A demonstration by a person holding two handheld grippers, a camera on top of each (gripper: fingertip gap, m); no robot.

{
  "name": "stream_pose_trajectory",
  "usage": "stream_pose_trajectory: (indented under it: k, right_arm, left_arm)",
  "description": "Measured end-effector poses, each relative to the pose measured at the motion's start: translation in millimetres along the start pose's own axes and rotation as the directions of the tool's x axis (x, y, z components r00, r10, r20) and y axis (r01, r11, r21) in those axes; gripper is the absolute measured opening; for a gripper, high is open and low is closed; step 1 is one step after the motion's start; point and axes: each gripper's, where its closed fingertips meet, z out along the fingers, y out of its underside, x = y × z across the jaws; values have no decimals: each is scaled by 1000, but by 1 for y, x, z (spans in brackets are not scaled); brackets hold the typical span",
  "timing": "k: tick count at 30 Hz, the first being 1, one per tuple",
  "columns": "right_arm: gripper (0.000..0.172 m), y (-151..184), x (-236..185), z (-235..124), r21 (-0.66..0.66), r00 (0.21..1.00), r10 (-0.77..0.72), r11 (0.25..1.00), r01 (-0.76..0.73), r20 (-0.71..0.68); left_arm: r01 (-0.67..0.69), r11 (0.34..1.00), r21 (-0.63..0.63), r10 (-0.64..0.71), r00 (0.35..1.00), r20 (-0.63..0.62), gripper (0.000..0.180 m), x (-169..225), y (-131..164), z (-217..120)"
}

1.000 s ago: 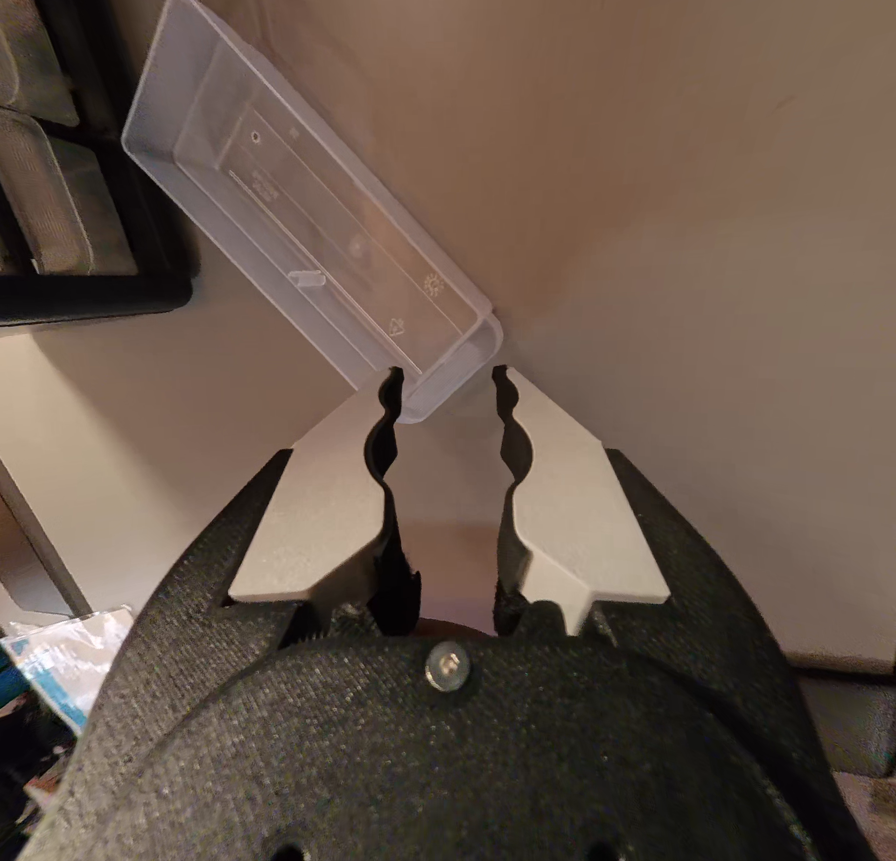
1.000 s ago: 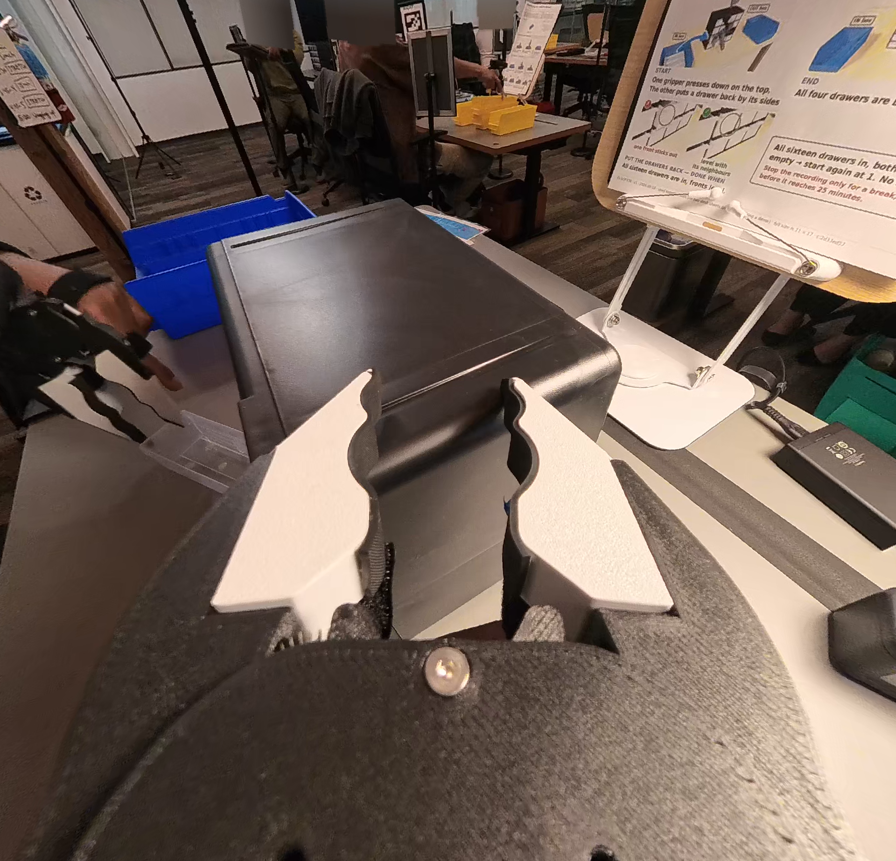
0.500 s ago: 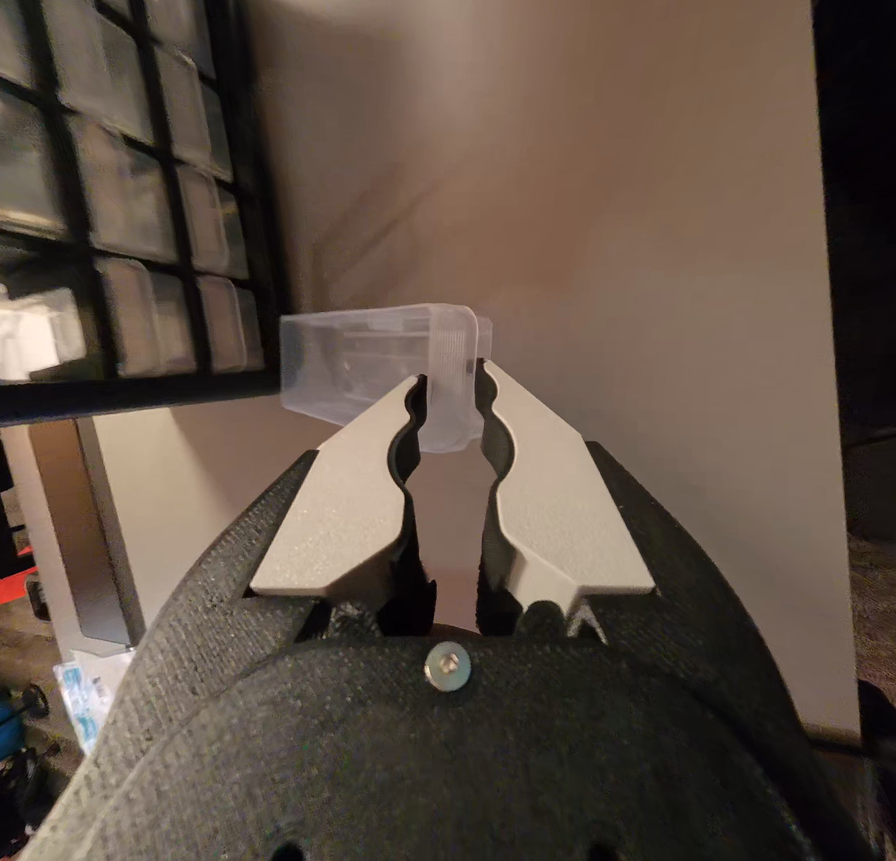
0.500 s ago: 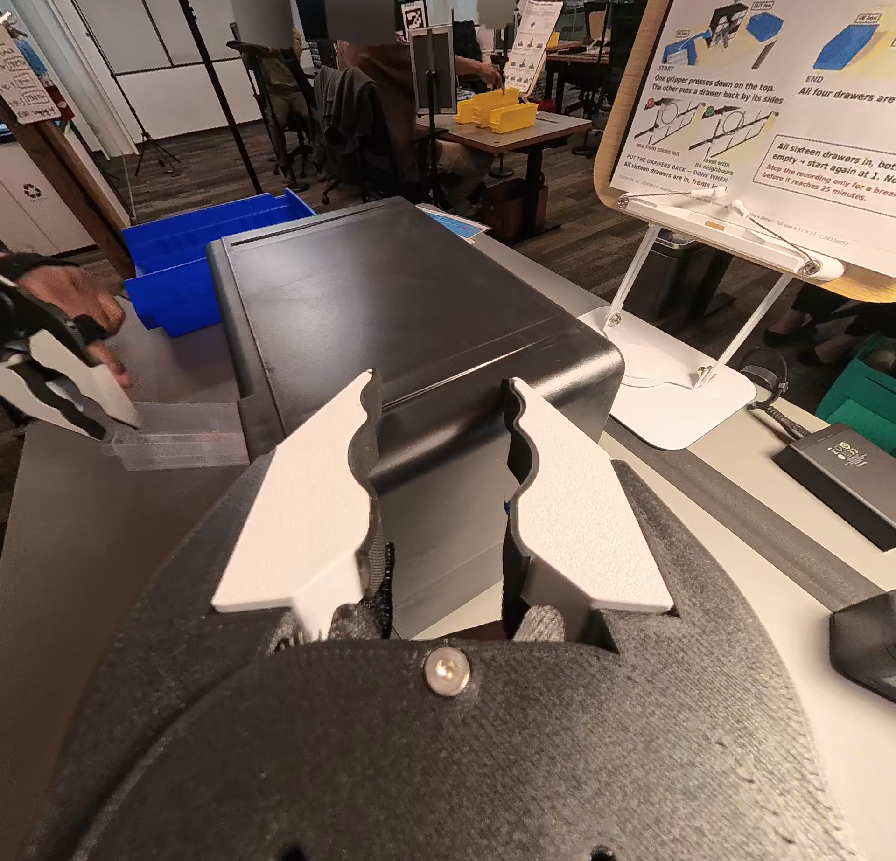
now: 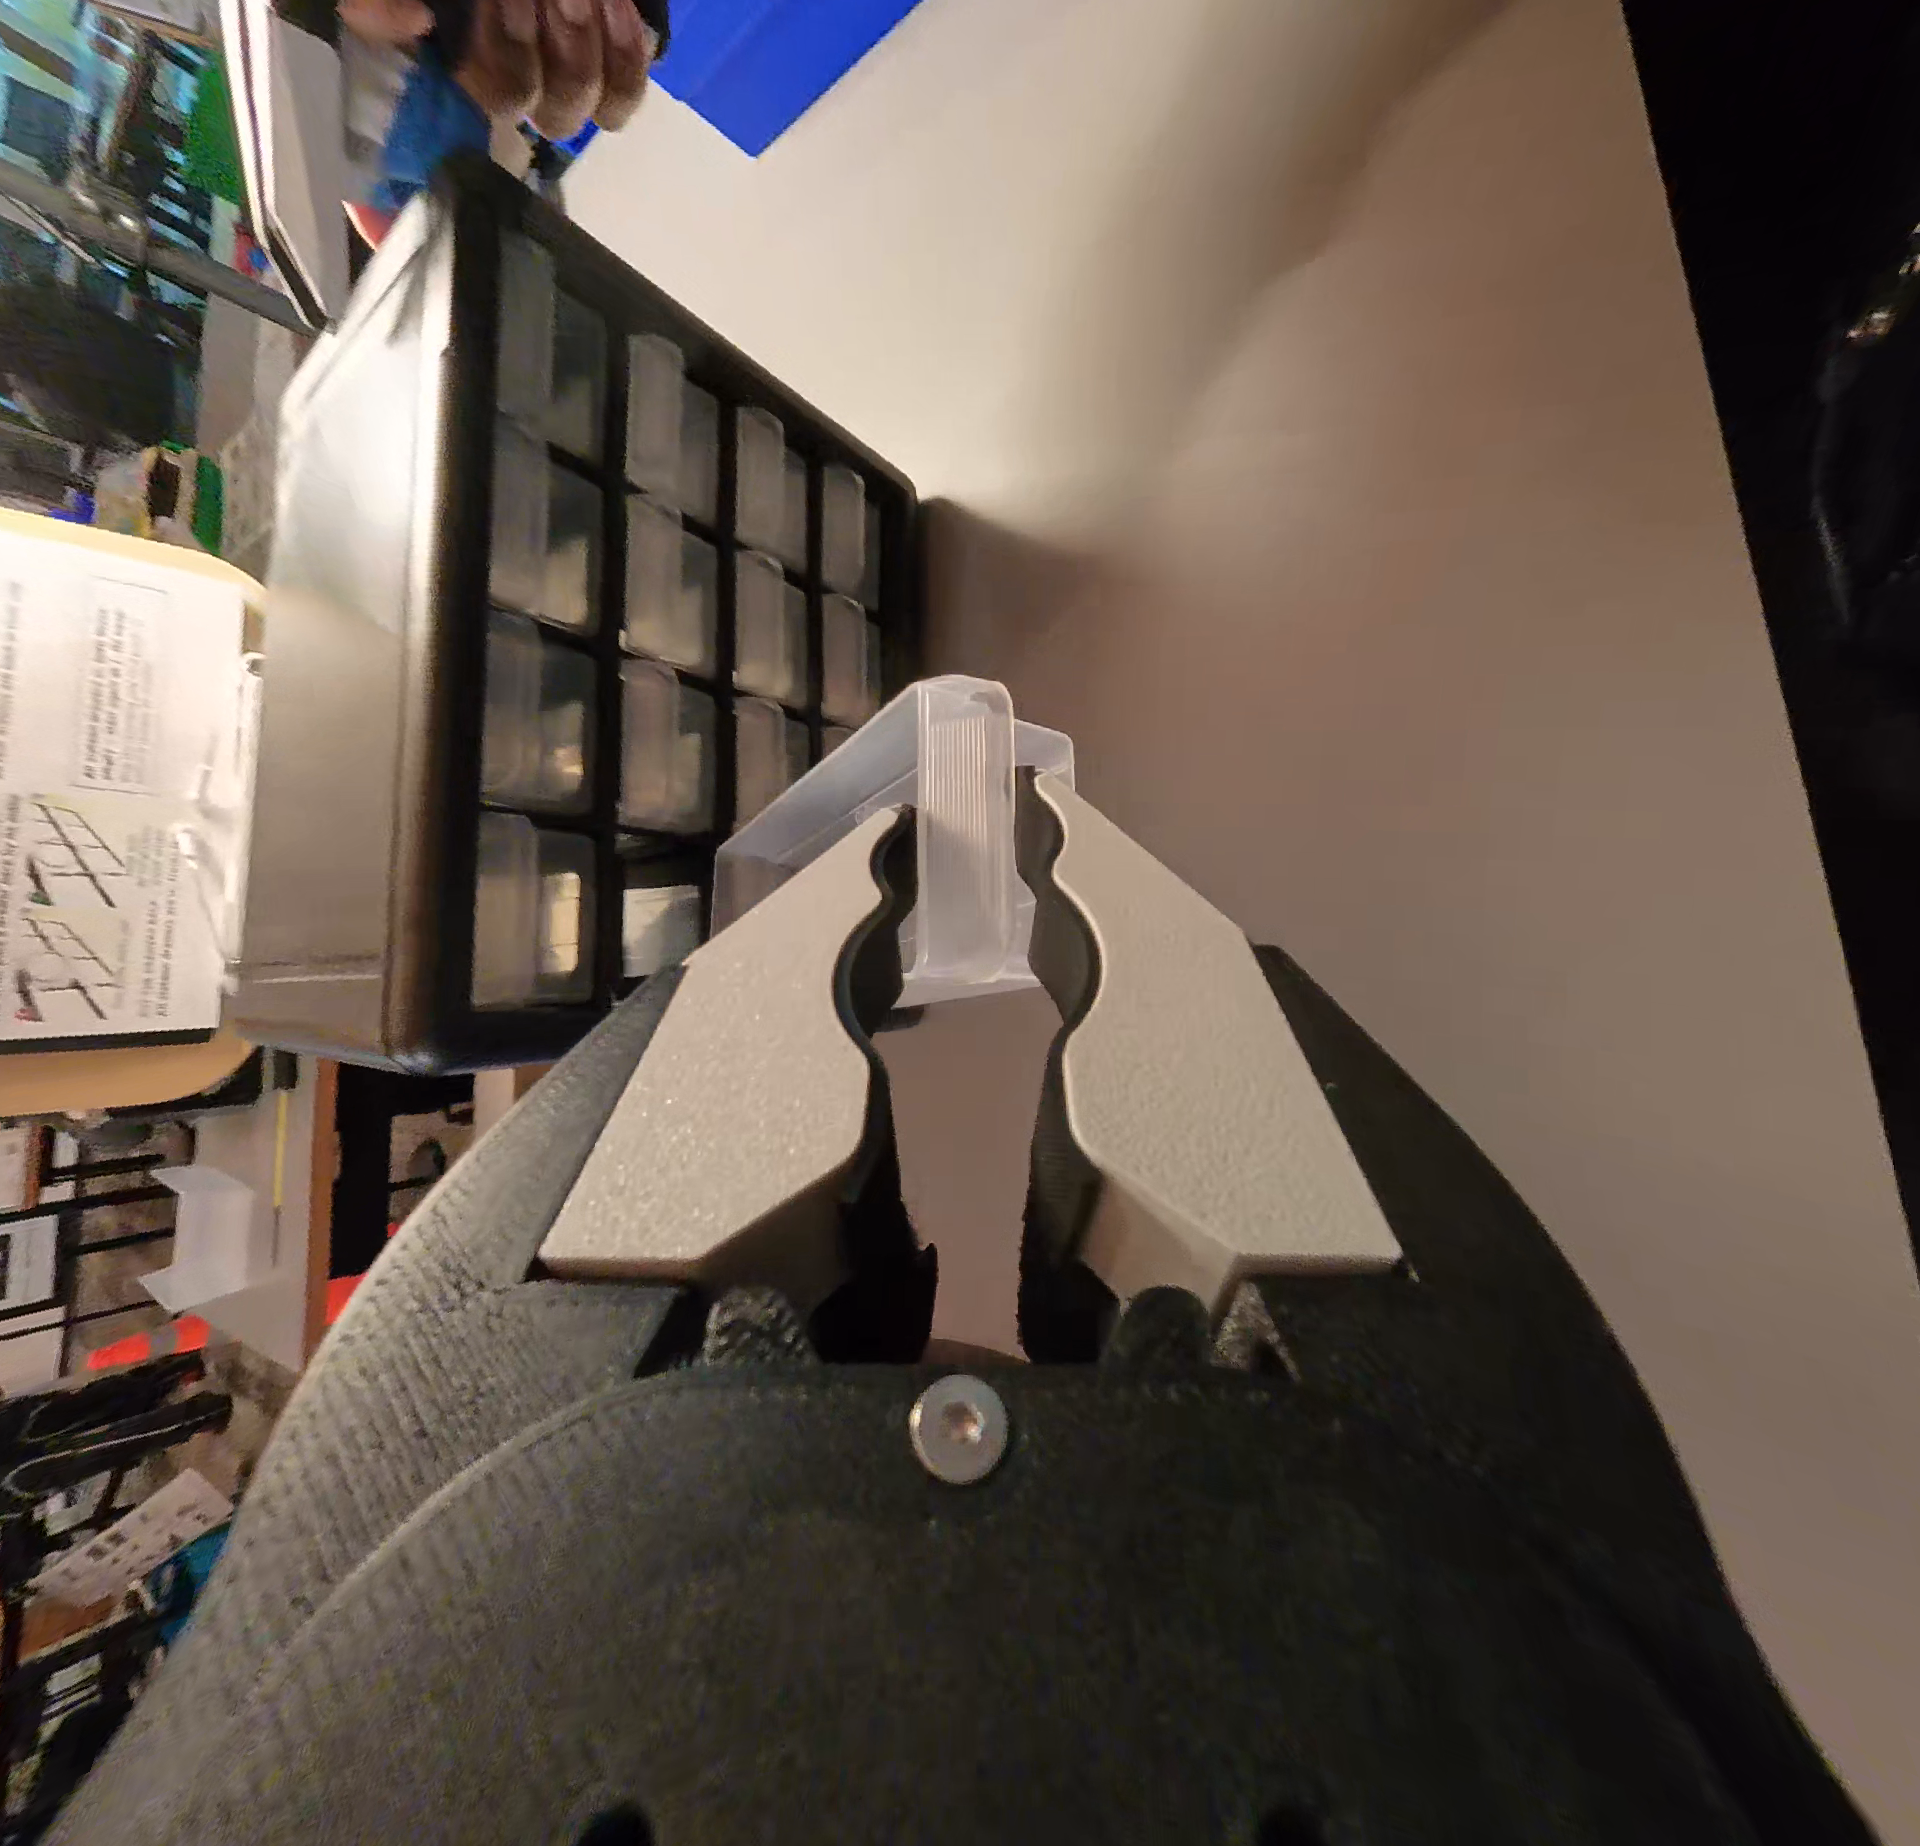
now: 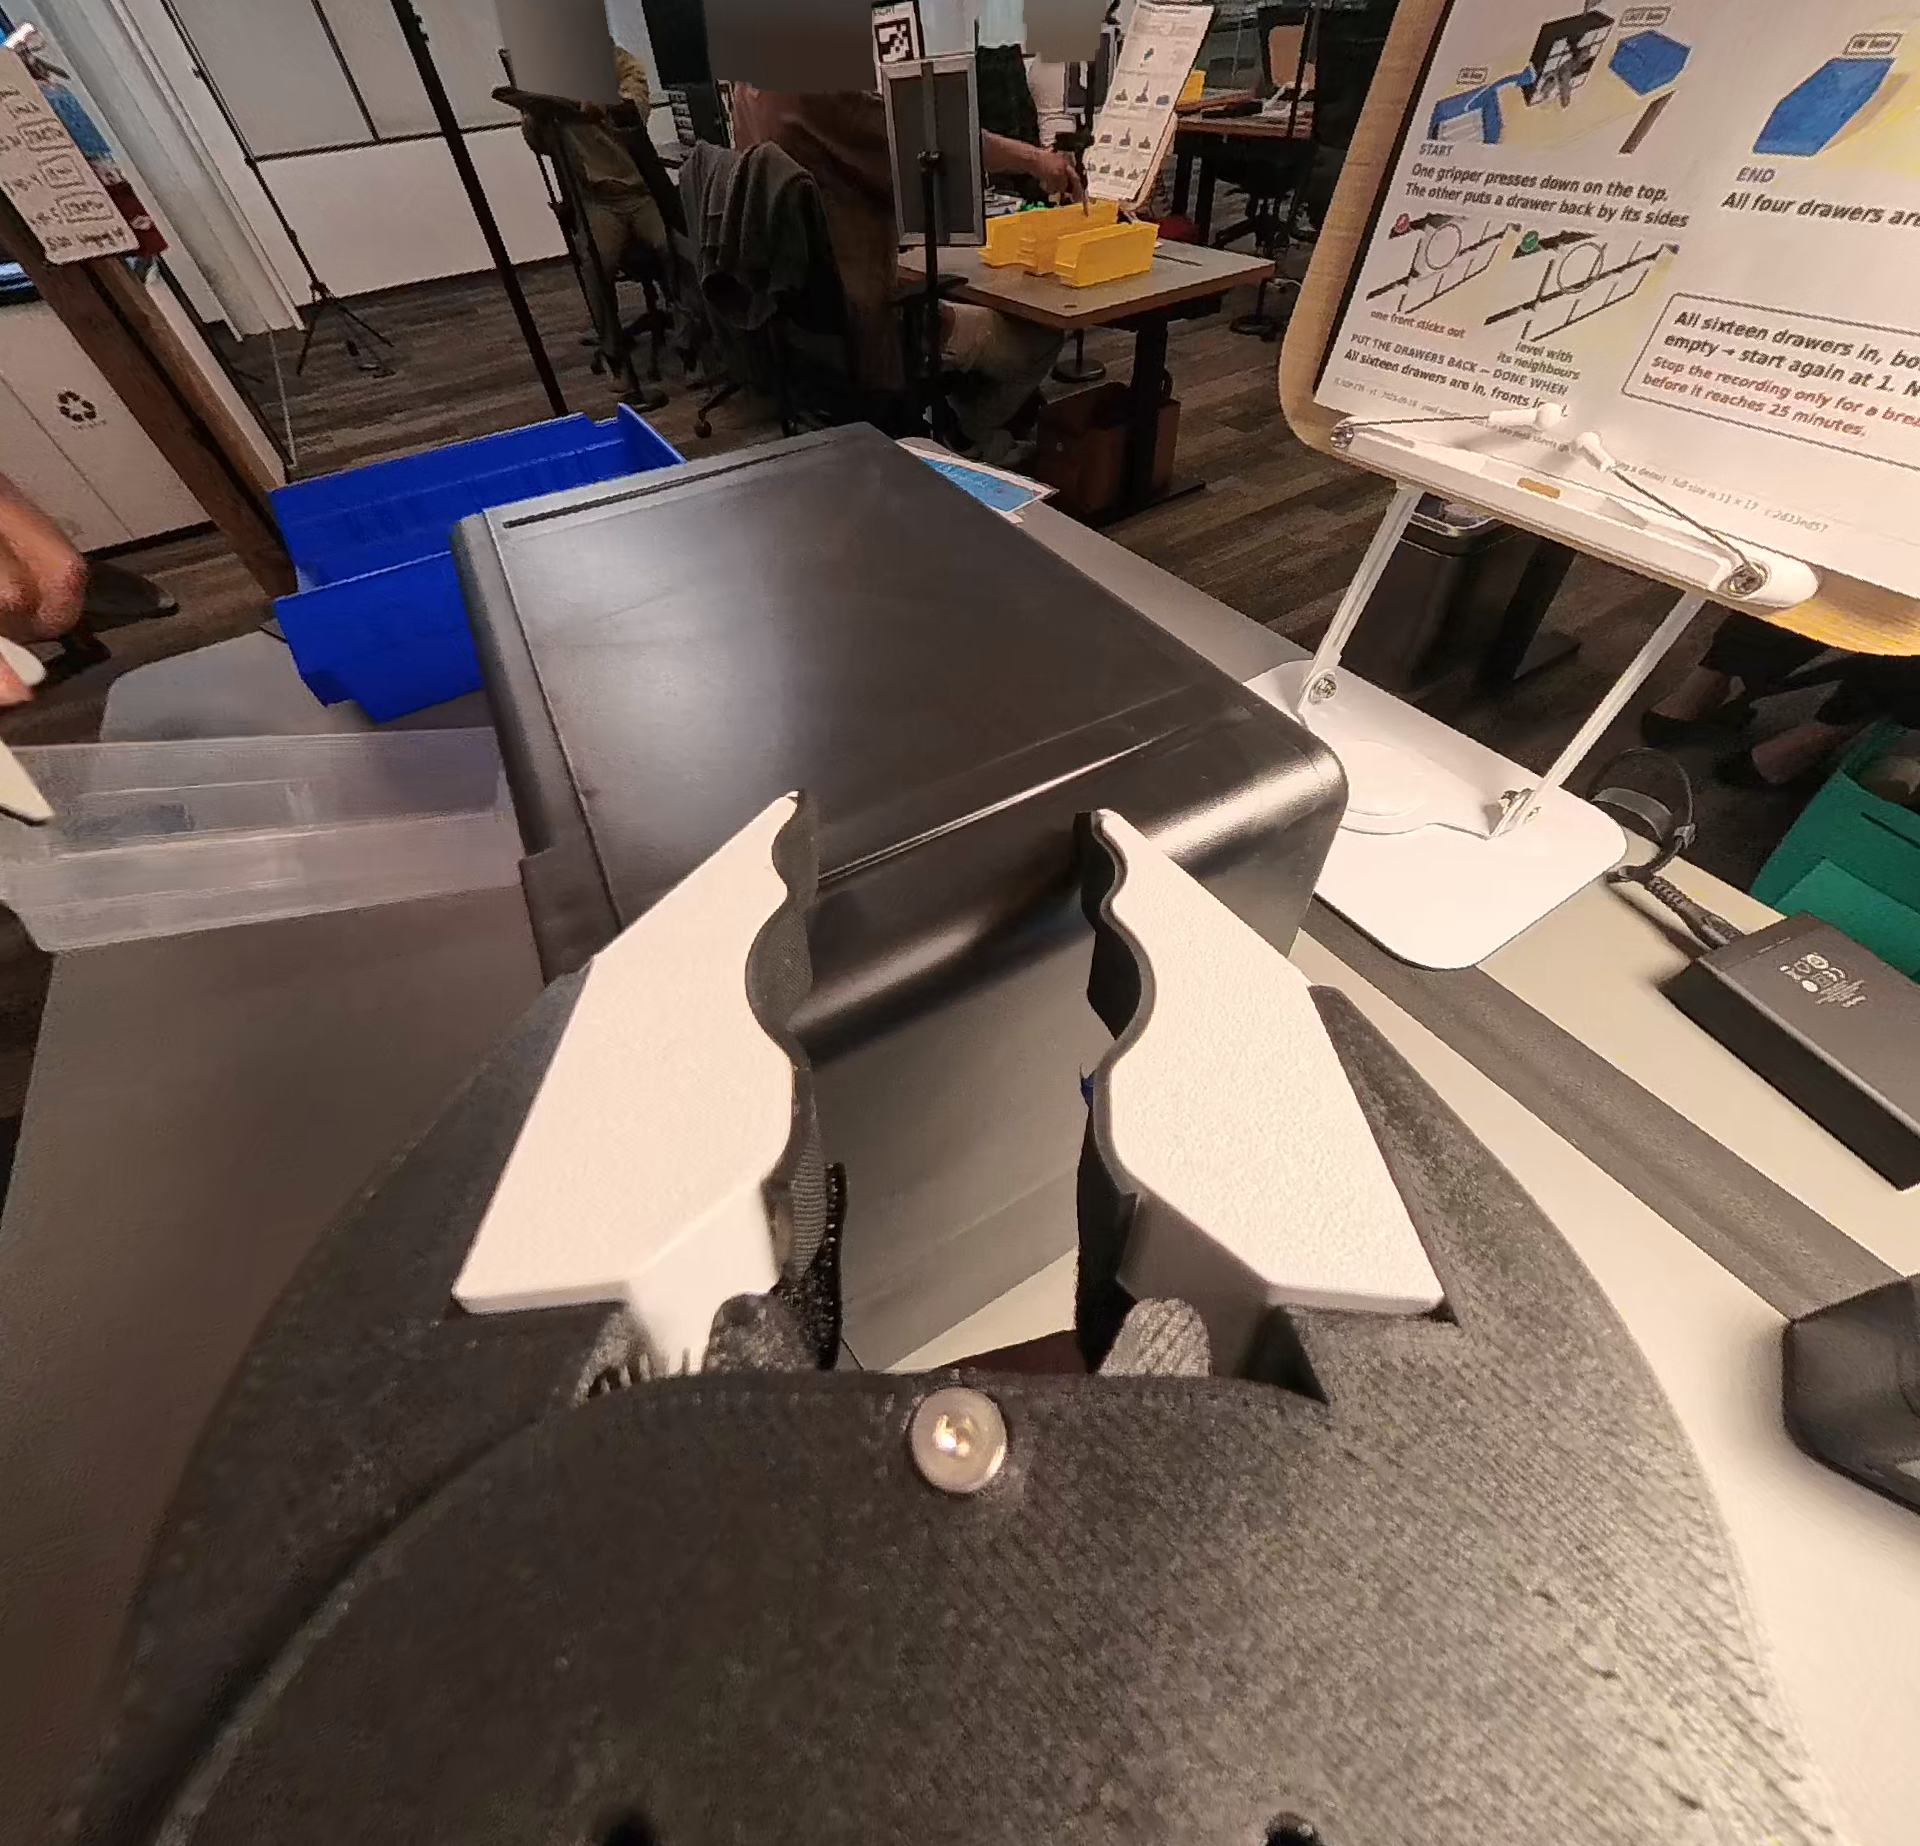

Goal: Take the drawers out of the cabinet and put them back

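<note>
The jaws of the left gripper (image 5: 961, 809) are closed most of the way on the ribbed front tab of a clear plastic drawer (image 5: 831, 788), both pads pressing its sides, so the drawer is carried clear of the tabletop (image 5: 1299, 446). From the jaws the drawer's long axis runs forward and to the left, its far end aimed at the black cabinet (image 5: 436, 653), which fills the left half of this view. An empty slot (image 5: 660, 908) shows in the front grid, near the drawer's far end; the other slots hold drawers. My reading is that the coming move turns on bringing that long axis square to the slot before pushing in. The left gripper is clearly the nearer one. The right gripper (image 6: 940, 840) hovers over the rear of the cabinet top (image 6: 831, 653), its jaws standing wide apart with nothing between them.
</note>
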Motion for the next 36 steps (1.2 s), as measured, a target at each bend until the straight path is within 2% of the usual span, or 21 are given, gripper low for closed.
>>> stream_pose_trajectory:
  k: [6, 15, 21, 29, 36]
  right_arm:
    - [53, -2, 0, -2, 7, 1000, -1, 1000, 1, 0]
    - [53, -3, 2, -4, 13, 1000, 3, 1000, -3, -1]
    - [53, -2, 2, -3, 7, 1000, 3, 1000, -3, -1]
    - [53, 1, 3, -1, -1, 1000, 3, 1000, -3, -3]
    - [53, 1, 4, -1, 1, 1000, 6, 1000, -6, -6]
  left_arm:
    - [-17, 999, 50, 15, 999, 38, 18, -18, -11, 0]
    - [-7, 996, 87, 1, 998, 66, 18, -30, -3, 10]
    - [-29, 990, 136, 11, 991, 130, 18, -35, 1, 7]
    - [-137, 975, 176, 86, 959, 269, 18, -31, 5, 11]
    - [-277, 961, 25, 249, 897, 366, 18, -23, 30, 37]
